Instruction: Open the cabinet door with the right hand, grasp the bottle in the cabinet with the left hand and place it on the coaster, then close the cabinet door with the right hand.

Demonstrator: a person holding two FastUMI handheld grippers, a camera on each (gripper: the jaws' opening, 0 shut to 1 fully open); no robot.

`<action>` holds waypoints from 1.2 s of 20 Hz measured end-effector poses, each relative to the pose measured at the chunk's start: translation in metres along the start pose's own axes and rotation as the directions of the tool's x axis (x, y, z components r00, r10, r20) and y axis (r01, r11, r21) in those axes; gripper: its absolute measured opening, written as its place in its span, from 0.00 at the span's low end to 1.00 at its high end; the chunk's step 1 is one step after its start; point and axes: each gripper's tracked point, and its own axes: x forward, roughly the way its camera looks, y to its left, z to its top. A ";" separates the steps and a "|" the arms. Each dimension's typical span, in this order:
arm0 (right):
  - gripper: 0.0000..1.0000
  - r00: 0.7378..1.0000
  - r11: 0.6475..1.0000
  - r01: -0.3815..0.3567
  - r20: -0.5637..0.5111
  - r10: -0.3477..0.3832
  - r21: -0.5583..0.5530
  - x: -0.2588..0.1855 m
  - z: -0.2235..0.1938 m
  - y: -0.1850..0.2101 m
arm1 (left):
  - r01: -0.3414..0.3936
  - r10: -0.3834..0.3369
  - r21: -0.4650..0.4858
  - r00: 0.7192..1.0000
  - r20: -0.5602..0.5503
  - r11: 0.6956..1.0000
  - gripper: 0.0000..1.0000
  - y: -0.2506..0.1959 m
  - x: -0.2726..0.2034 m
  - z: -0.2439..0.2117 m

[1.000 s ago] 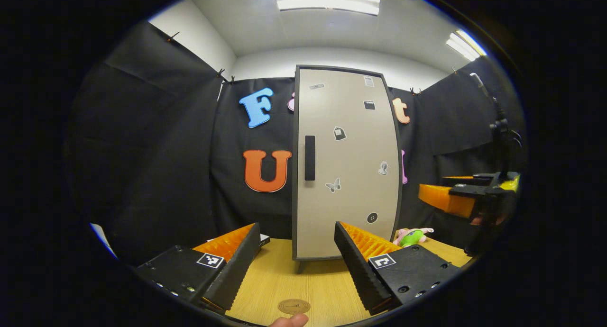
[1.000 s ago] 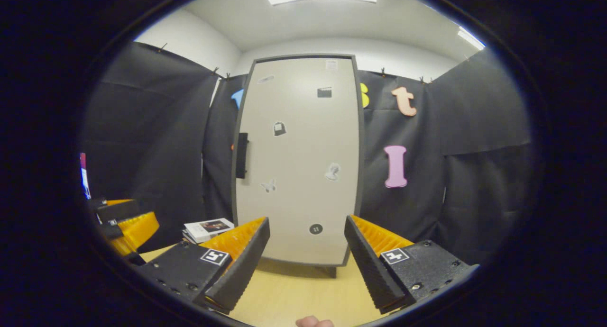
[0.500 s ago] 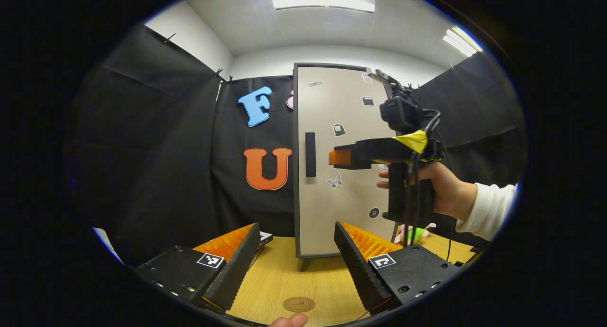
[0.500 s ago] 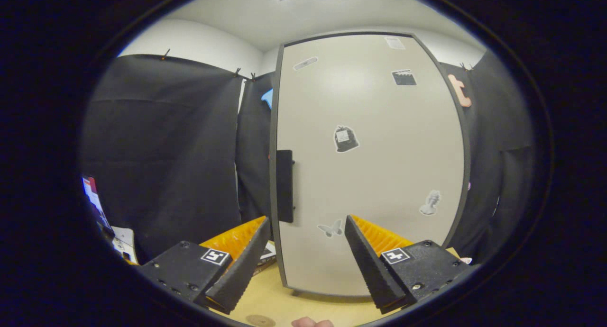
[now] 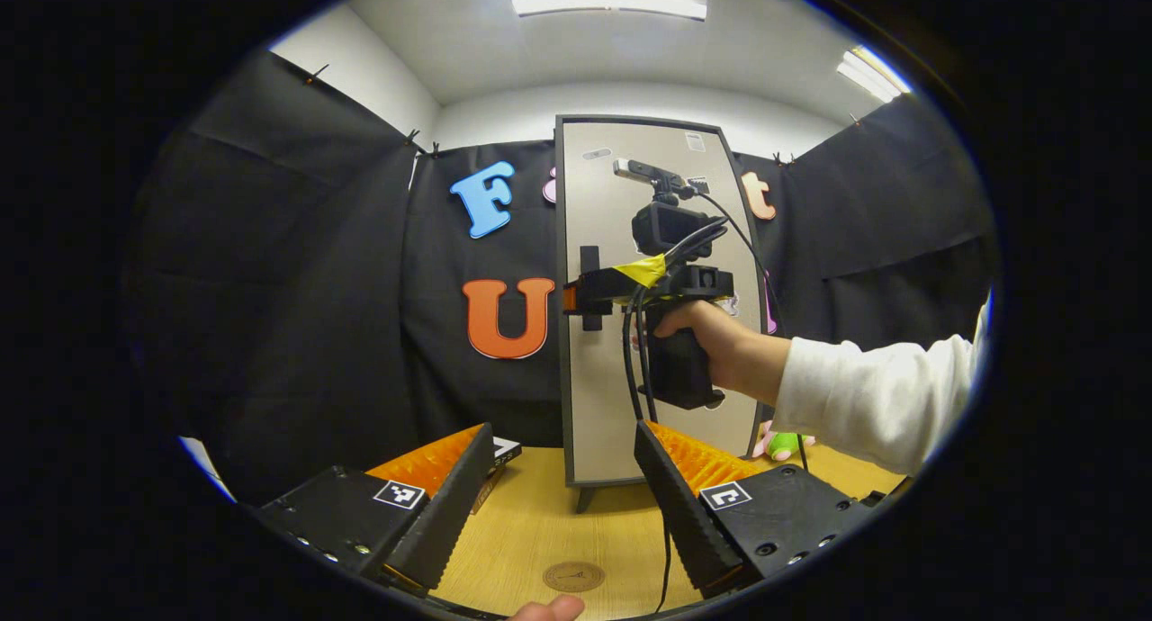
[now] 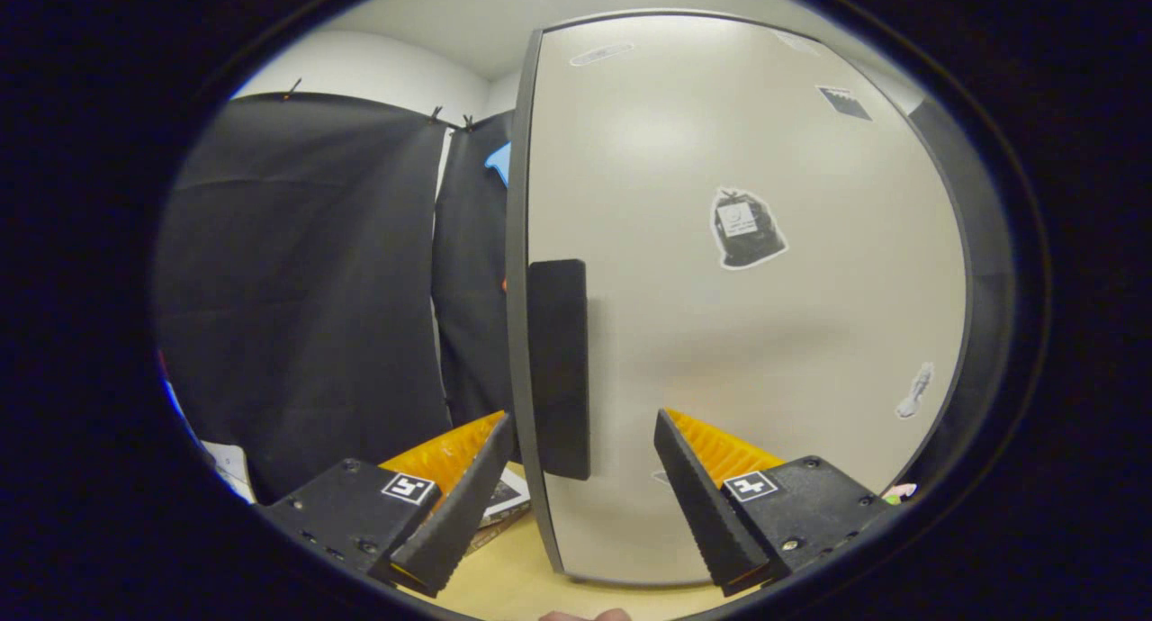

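Observation:
A tall beige cabinet (image 5: 612, 396) stands shut at the back of the wooden table (image 5: 549, 531); its door (image 6: 747, 333) looms large in the right gripper view. The black handle (image 6: 558, 369) sits at the door's left edge. My right gripper (image 6: 580, 463) is open, its fingers straddling the handle's lower end without touching. In the left gripper view that right gripper (image 5: 576, 299) is at the handle (image 5: 589, 259), held by a hand in a white sleeve (image 5: 864, 396). My left gripper (image 5: 558, 486) is open and empty above the table. A round brown coaster (image 5: 573, 576) lies just in front of it. The bottle is hidden.
A stack of books (image 6: 499, 504) lies on the table left of the cabinet. A green and pink plush toy (image 5: 783, 443) sits at the cabinet's right. A black cable (image 5: 664, 558) hangs from the right gripper over the table.
The right gripper has swung up and leftward across the door to the handle, closing in until the handle sits between its open fingers. The left gripper has barely moved.

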 end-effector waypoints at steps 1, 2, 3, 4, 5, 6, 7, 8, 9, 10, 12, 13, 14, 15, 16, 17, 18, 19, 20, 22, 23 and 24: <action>0.99 1.000 1.000 -0.001 0.002 0.001 -0.007 0.003 0.002 0.002 | -0.005 0.005 0.000 1.000 0.001 1.000 0.95 0.001 0.000 0.001; 1.00 1.000 1.000 -0.006 0.008 0.006 -0.013 0.005 0.002 0.005 | -0.011 0.011 -0.001 1.000 0.001 1.000 0.95 0.002 0.001 0.000; 0.96 1.000 1.000 -0.011 0.010 0.011 -0.017 0.008 0.004 0.007 | -0.018 0.018 -0.002 1.000 0.000 1.000 0.95 0.003 0.001 0.000; 0.95 1.000 1.000 -0.009 0.007 0.009 -0.018 0.011 0.004 0.007 | -0.023 0.023 -0.003 1.000 -0.002 1.000 0.95 0.003 0.001 -0.001; 0.91 1.000 1.000 -0.004 0.000 0.004 -0.020 0.014 0.004 0.007 | -0.028 0.028 -0.005 1.000 -0.004 1.000 0.95 0.004 0.002 -0.002; 0.84 1.000 1.000 -0.001 -0.007 0.001 -0.022 0.015 0.003 0.007 | -0.031 0.031 -0.008 1.000 -0.006 0.999 0.95 0.004 0.001 -0.002; 0.76 1.000 1.000 0.007 -0.005 -0.007 -0.021 0.016 0.004 0.006 | -0.034 0.034 -0.010 0.999 -0.006 0.999 0.95 0.005 0.002 -0.002; 0.63 1.000 1.000 0.015 -0.003 -0.015 -0.023 0.018 0.005 0.005 | -0.036 0.036 -0.011 0.999 -0.005 0.999 0.95 0.005 0.002 -0.001; 0.61 1.000 0.999 0.020 -0.004 -0.020 -0.027 0.019 0.006 0.005 | -0.039 0.039 -0.013 0.999 -0.005 0.999 0.95 0.006 0.002 -0.002; 0.49 1.000 1.000 0.009 -0.012 -0.009 -0.025 0.021 0.004 0.007 | -0.038 0.038 -0.014 0.999 -0.006 0.999 0.95 0.006 0.002 -0.002; 0.34 0.999 0.999 0.033 -0.008 -0.033 -0.034 0.015 0.003 0.006 | -0.037 0.037 -0.014 0.999 -0.010 0.999 0.95 0.006 0.002 -0.003; 0.31 1.000 0.999 0.027 -0.007 -0.028 -0.033 0.021 0.002 0.005 | -0.038 0.038 -0.013 0.999 -0.009 0.999 0.95 0.007 0.002 -0.003; 0.27 1.000 0.999 0.022 -0.007 -0.022 -0.026 0.020 0.002 0.005 | -0.039 0.038 -0.014 0.999 -0.008 0.999 0.95 0.007 0.002 -0.003; 0.25 1.000 1.000 0.017 -0.009 -0.017 -0.021 0.021 0.003 0.004 | -0.038 0.038 -0.015 0.999 -0.007 0.999 0.95 0.007 0.003 -0.003; 0.22 1.000 1.000 0.017 -0.013 -0.017 -0.021 0.020 0.003 0.005 | -0.036 0.036 -0.017 0.999 -0.009 0.999 0.95 0.007 0.003 -0.004; 0.22 1.000 1.000 0.017 -0.017 -0.017 -0.022 0.019 0.002 0.005 | -0.035 0.035 -0.018 0.999 -0.009 0.999 0.95 0.007 0.003 -0.003; 0.21 1.000 1.000 0.015 -0.021 -0.015 -0.023 0.018 0.002 0.005 | -0.035 0.035 -0.021 0.999 -0.008 0.999 0.95 0.007 0.003 -0.003; 0.20 1.000 1.000 0.014 -0.025 -0.014 -0.021 0.017 0.002 0.005 | -0.034 0.034 -0.024 0.999 -0.009 0.999 0.95 0.007 0.003 -0.003; 0.20 0.999 1.000 0.010 -0.031 -0.010 -0.019 0.016 0.002 0.005 | -0.035 0.034 -0.025 0.999 -0.010 0.999 0.95 0.008 0.004 -0.006; 0.20 0.999 1.000 -0.007 -0.045 0.006 -0.012 0.007 0.002 0.008 | -0.037 0.037 -0.027 0.999 -0.010 0.999 0.95 0.014 0.006 -0.008; 0.20 0.999 1.000 -0.017 -0.046 0.016 -0.014 -0.001 0.003 0.010 | -0.039 0.038 -0.028 0.999 -0.009 0.999 0.95 0.017 0.006 -0.009; 0.20 0.998 0.999 -0.031 -0.048 0.029 -0.025 -0.010 0.003 0.013 | -0.039 0.039 -0.029 0.999 -0.009 0.999 0.95 0.018 0.005 -0.009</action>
